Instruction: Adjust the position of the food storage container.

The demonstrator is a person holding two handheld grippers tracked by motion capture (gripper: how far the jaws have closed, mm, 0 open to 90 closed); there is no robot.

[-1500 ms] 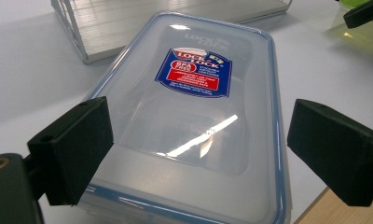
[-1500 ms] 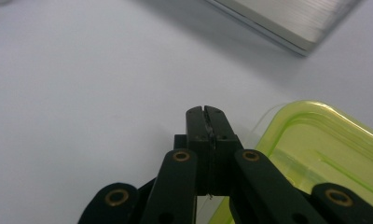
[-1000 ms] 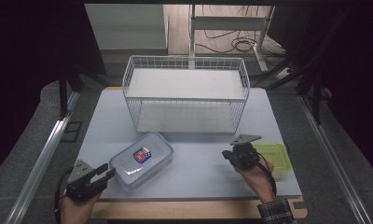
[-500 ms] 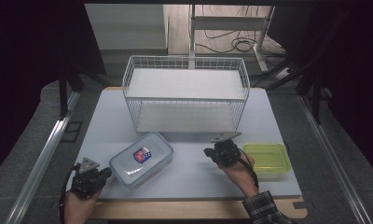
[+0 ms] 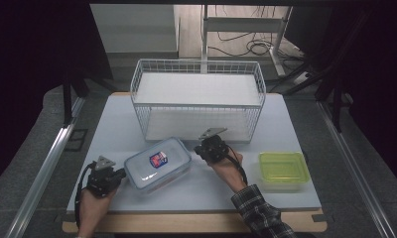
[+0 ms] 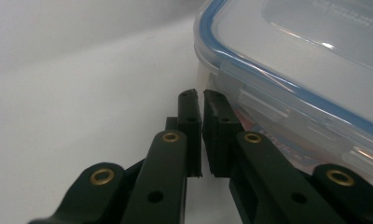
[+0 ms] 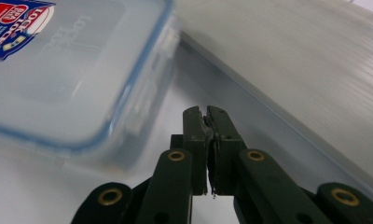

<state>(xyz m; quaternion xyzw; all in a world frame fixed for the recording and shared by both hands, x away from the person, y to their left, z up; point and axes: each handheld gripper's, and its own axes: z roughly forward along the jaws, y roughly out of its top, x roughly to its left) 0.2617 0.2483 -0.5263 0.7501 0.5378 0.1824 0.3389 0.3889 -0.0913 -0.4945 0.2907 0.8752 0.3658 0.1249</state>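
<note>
Lower centre of the high view: clear rectangular plastic container with blue-rimmed lid and red-blue label [image 5: 158, 164] lies on the pale grey table [image 5: 296, 124], below the white wire basket [image 5: 199, 99]. Left gripper [image 5: 121, 174] sits just beside its lower-left corner; right gripper [image 5: 202, 149] just off its right end. Lime-green lidded plastic box [image 5: 282, 169] well apart, lower right.

Left gripper view: jaws pressed together, empty, having just closed; container [image 6: 306, 70] fills the upper right, latch beside the tips.

Right gripper view: jaws together, nothing between; container [image 7: 68, 70] upper left, blurred.
</note>
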